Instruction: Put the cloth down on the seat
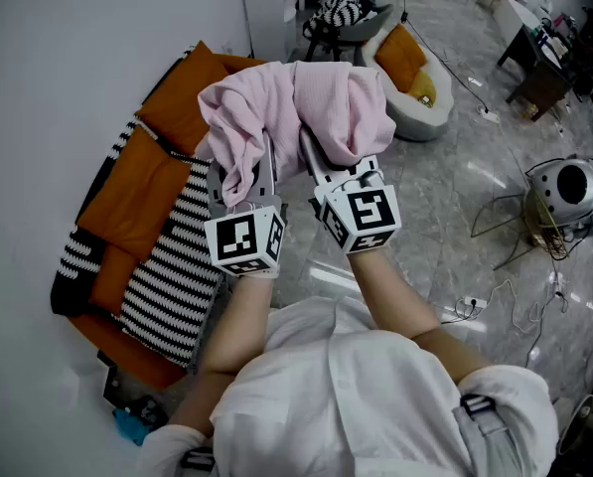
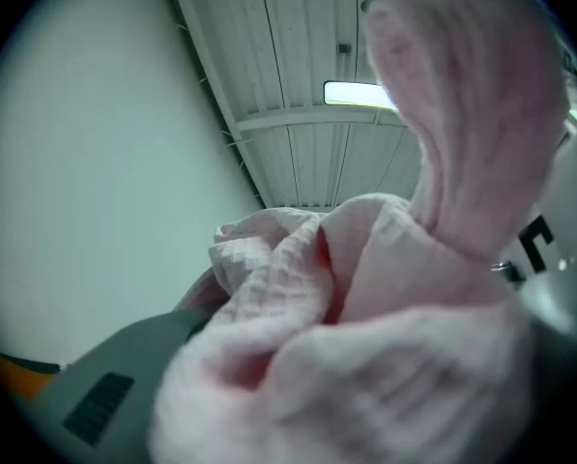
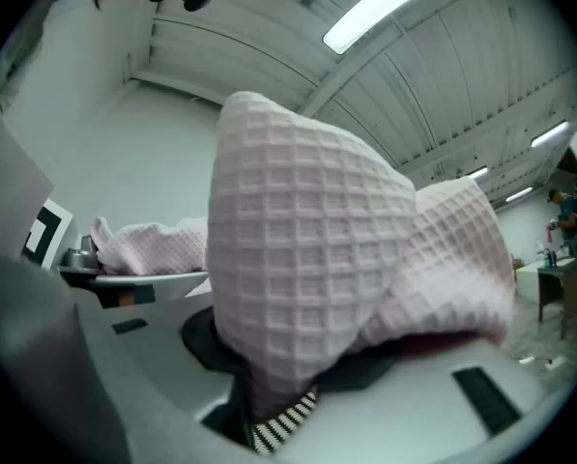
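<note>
the fingers of the right gripper were clenched on a fold of the pink waffle-weave cloth, the fabric pinched between the dark pads and billowing up over them. the fingers of the left gripper were buried under bunched cloth in its own view, so only one grey finger showed at the lower left. they seemed to be clamped on the cloth too, since the fabric filled the space between them and hung from that gripper in the head view. both grippers were raised side by side, near each other, with the cloth draped across the two as one heap. the cloth was up in the air and not lying on the seat. in the head view it hung in front of the seat's far end, above the edge that faced the grey floor. the seat stood along the white wall, with orange cushions toward its back edge and a black and white striped throw along its front edge
</note>
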{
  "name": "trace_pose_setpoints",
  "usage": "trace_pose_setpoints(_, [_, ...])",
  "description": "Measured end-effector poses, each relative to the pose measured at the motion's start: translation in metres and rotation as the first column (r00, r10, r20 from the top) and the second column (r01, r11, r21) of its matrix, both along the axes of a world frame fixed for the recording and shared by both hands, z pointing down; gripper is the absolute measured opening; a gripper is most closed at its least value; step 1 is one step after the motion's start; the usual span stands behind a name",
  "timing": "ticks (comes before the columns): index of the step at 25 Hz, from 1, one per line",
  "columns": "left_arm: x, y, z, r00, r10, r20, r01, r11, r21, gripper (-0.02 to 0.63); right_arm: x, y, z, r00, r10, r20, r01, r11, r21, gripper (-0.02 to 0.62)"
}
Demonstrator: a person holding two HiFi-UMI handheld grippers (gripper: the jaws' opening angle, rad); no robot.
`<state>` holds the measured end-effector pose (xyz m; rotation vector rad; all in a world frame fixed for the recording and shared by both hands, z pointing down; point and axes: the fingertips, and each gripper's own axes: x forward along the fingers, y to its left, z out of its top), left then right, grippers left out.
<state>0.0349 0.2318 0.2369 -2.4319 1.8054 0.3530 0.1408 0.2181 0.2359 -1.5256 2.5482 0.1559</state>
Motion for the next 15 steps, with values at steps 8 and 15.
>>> trace_pose_setpoints(8, [0.023,-0.006,-0.002,1.0,0.021,0.005,-0.021,1.0,0.0,0.133,0.023,-0.004,-0.001,1.0,0.025,0.002,-0.025,1.0,0.004,0.156])
trace_pose_setpoints(15, [0.027,-0.01,-0.005,0.999,0.023,0.023,-0.023,1.0,0.015,0.133,0.028,-0.008,-0.002,0.998,0.006,0.059,-0.006,1.0,0.003,0.156])
